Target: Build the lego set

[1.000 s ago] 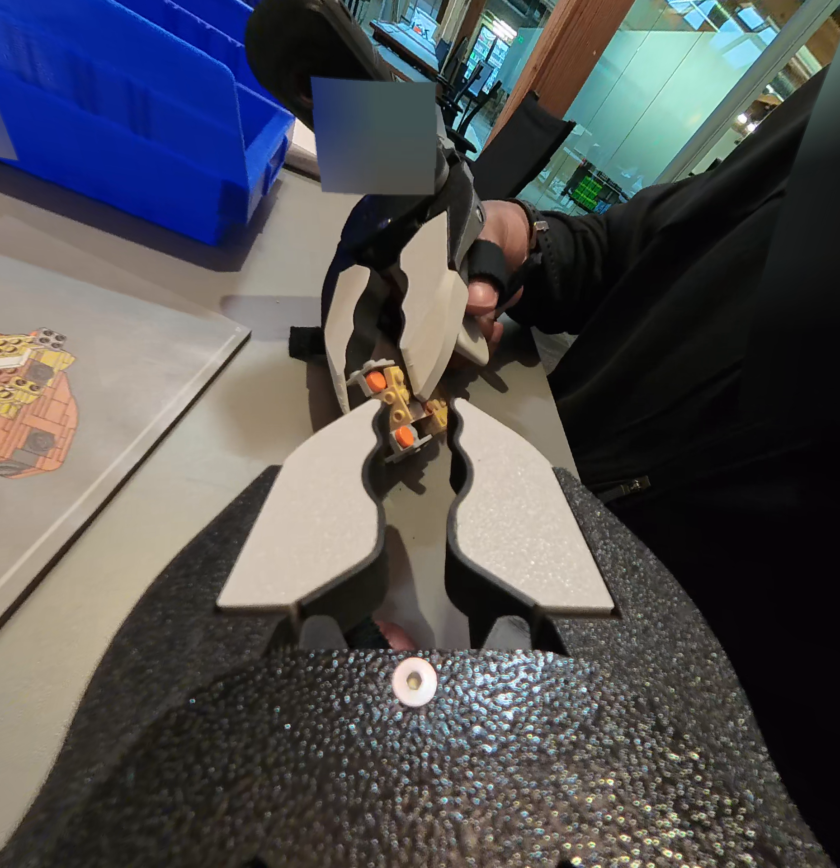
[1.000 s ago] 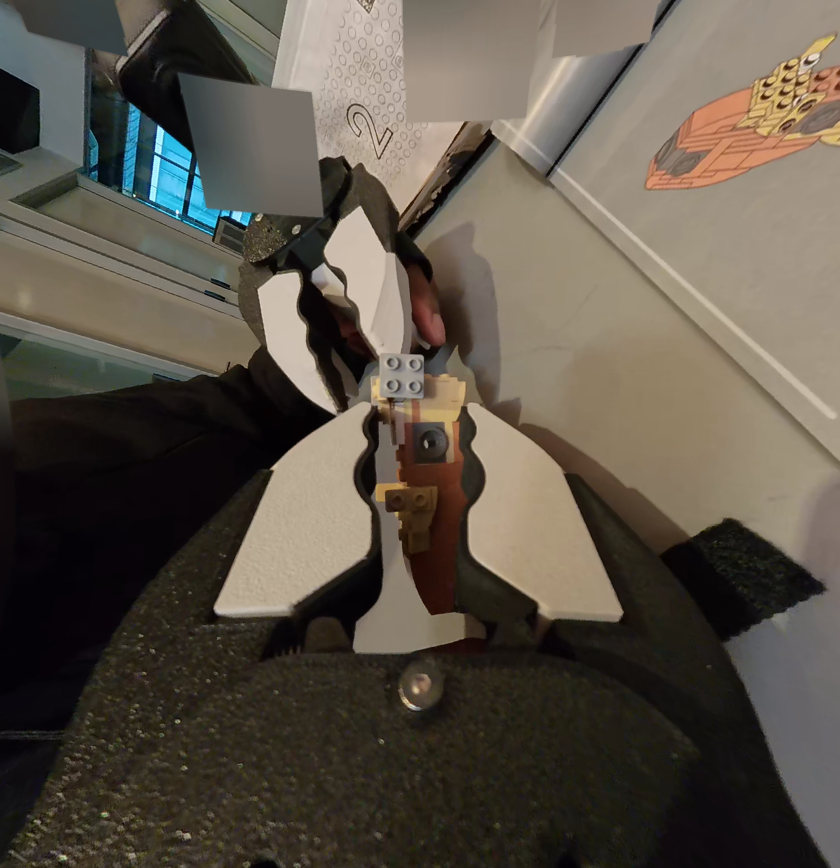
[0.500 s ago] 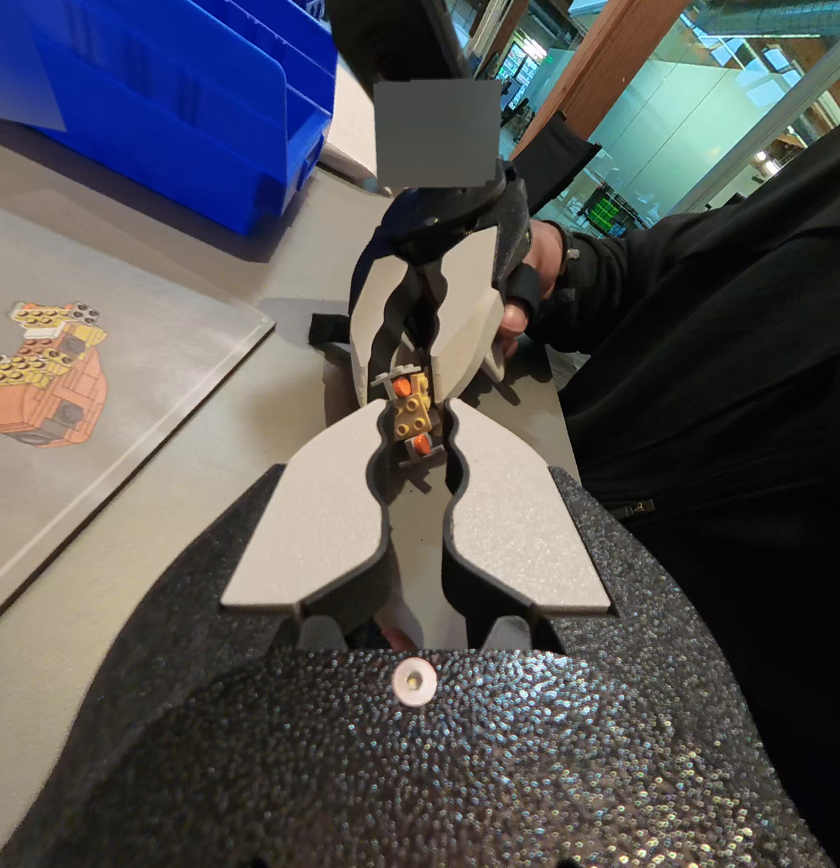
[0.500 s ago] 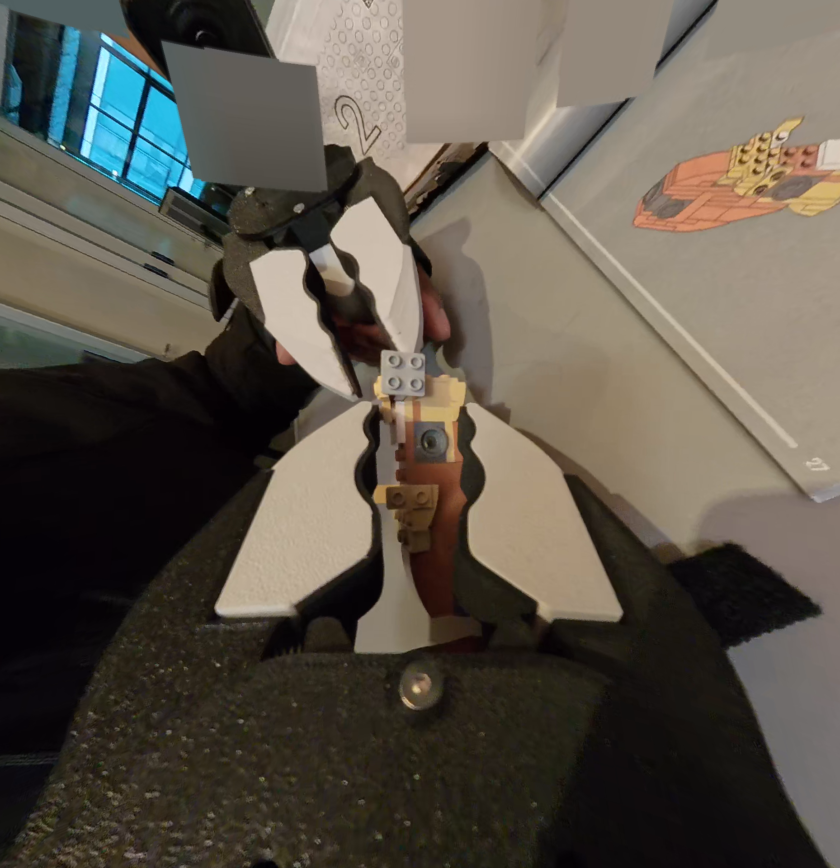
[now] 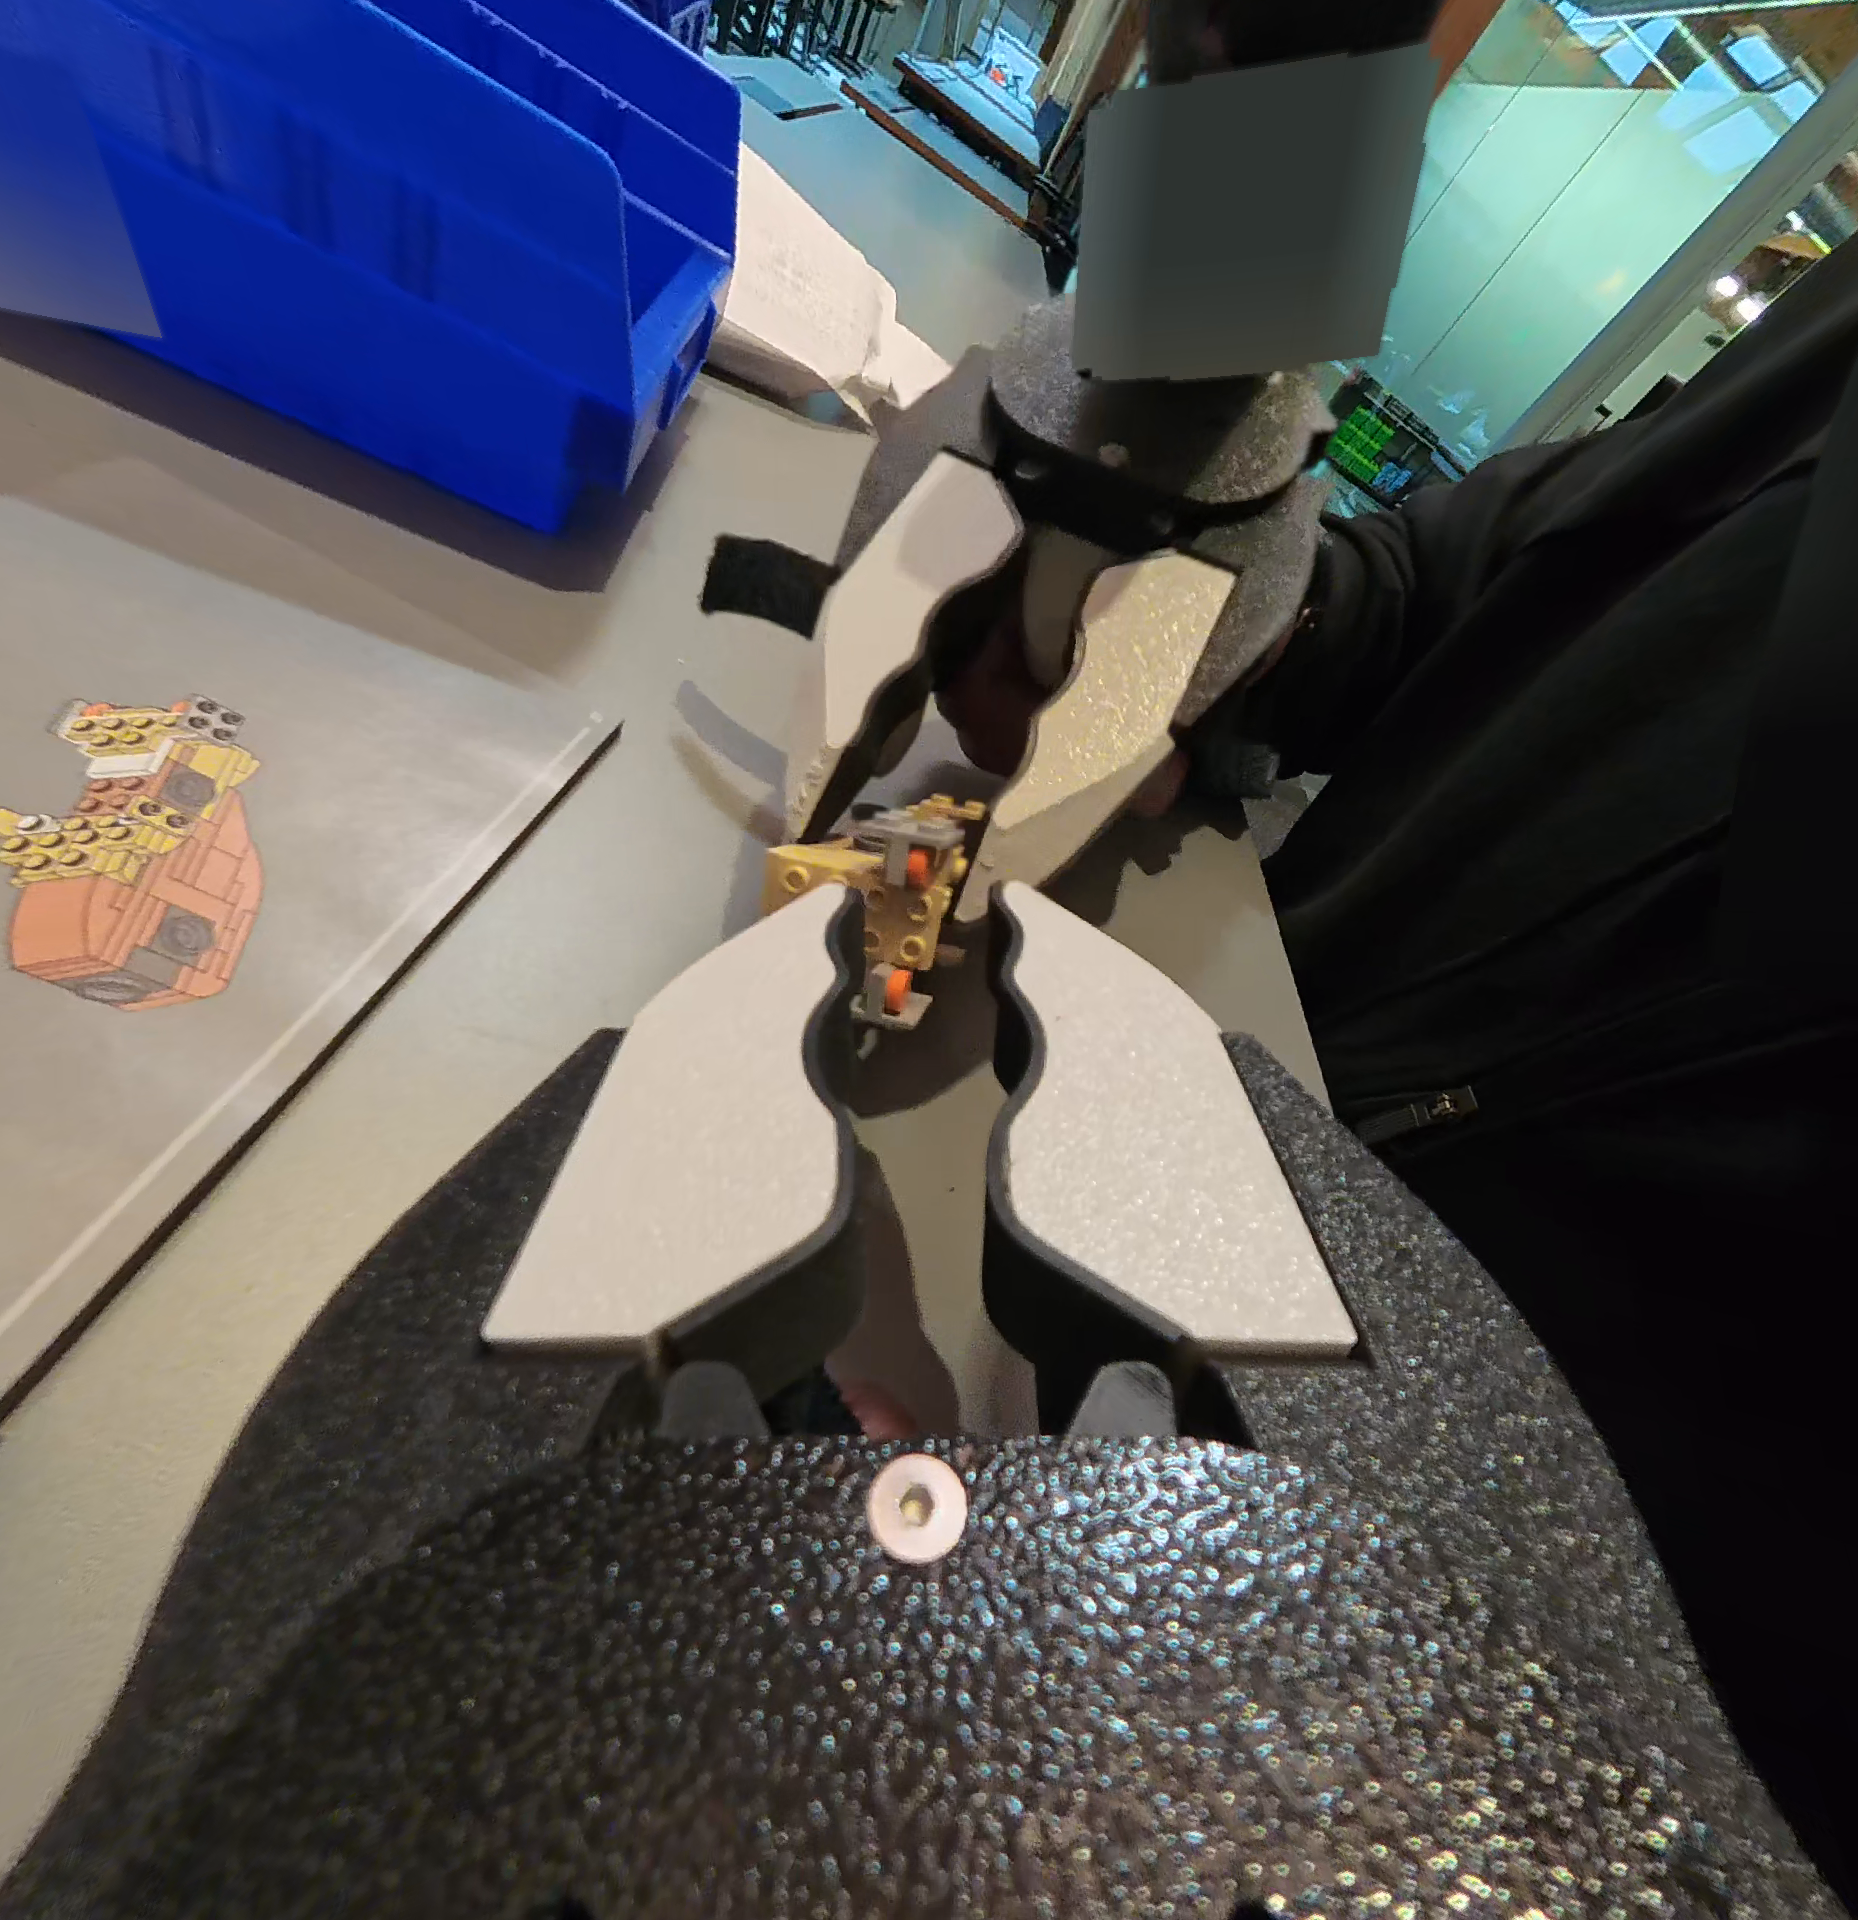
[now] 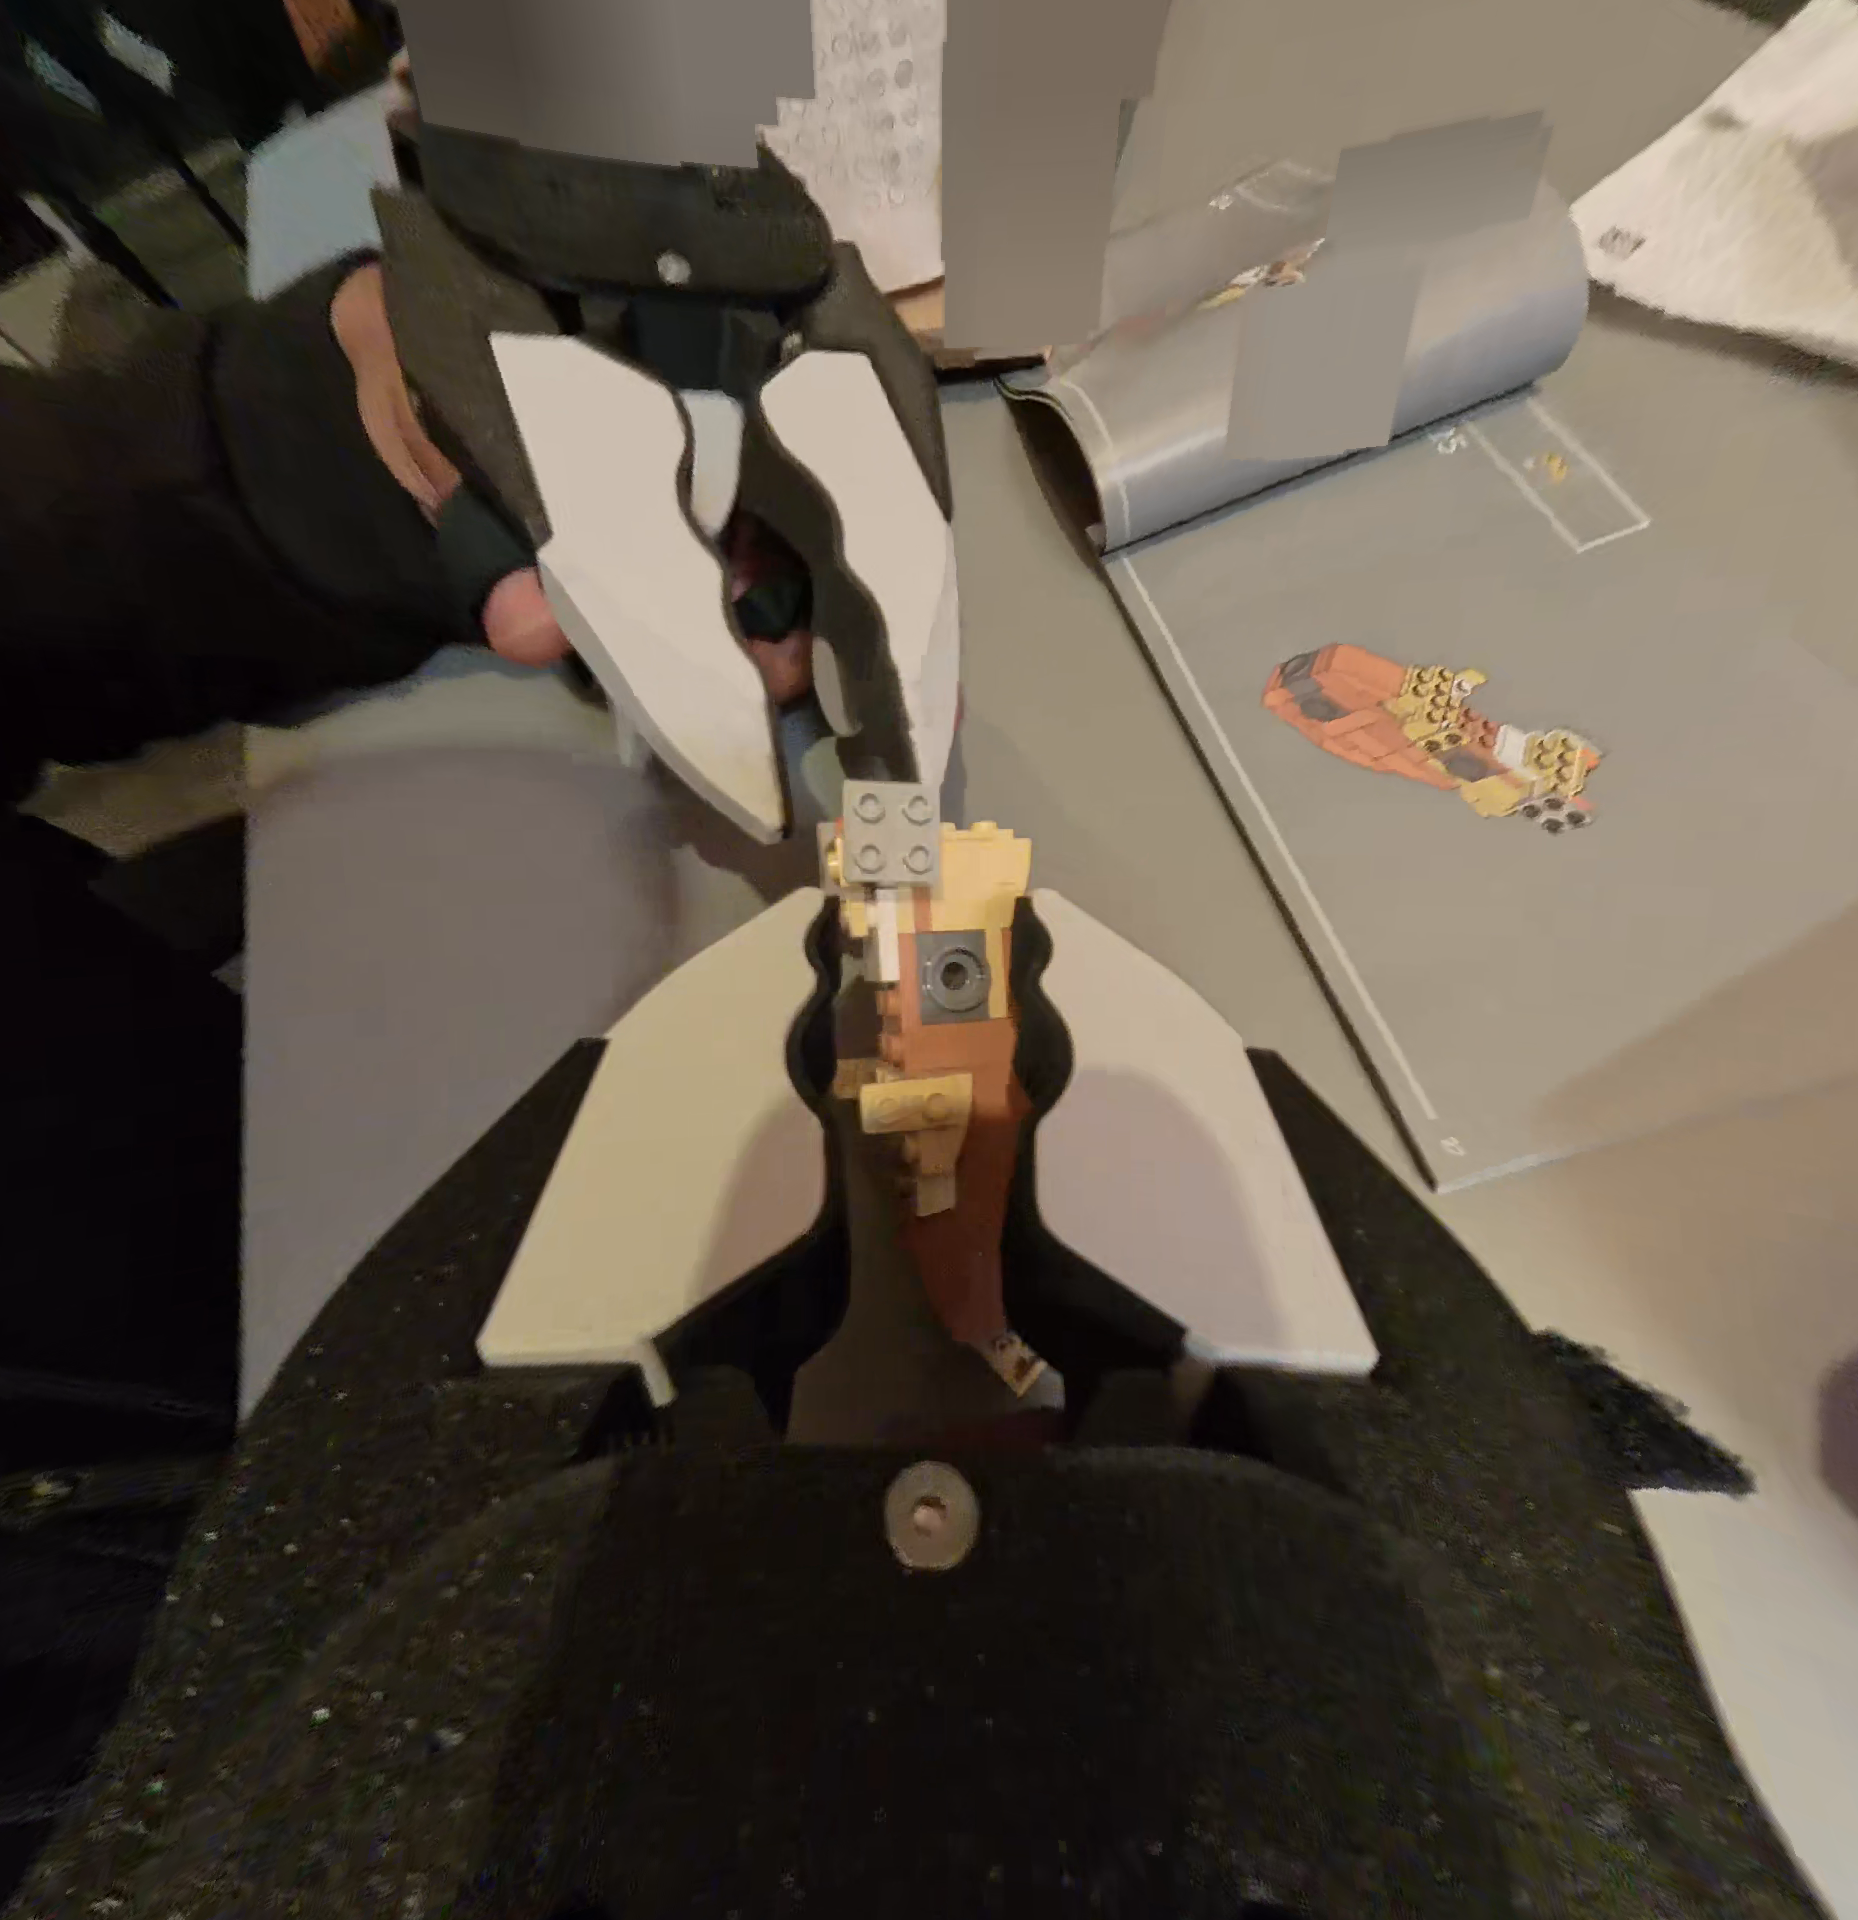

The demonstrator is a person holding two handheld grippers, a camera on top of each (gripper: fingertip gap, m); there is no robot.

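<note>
clamping the brown-and-tan lego model (image 6: 951, 1091) lengthwise, the right gripper (image 6: 925, 914) is closed on it; the left gripper (image 5: 920, 914), narrowly parted, brackets its tan studded end without clearly gripping. crooked pressure could snap off the grey plate (image 6: 892, 847).

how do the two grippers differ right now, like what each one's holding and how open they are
The right gripper is shut on the brown and tan lego model; the left gripper holds nothing, its jaws parted. The model lies deep between the right gripper's fingers, while the left gripper only meets the model's far end at its fingertips. Both have pale wavy-edged fingers and black textured bodies.
</note>
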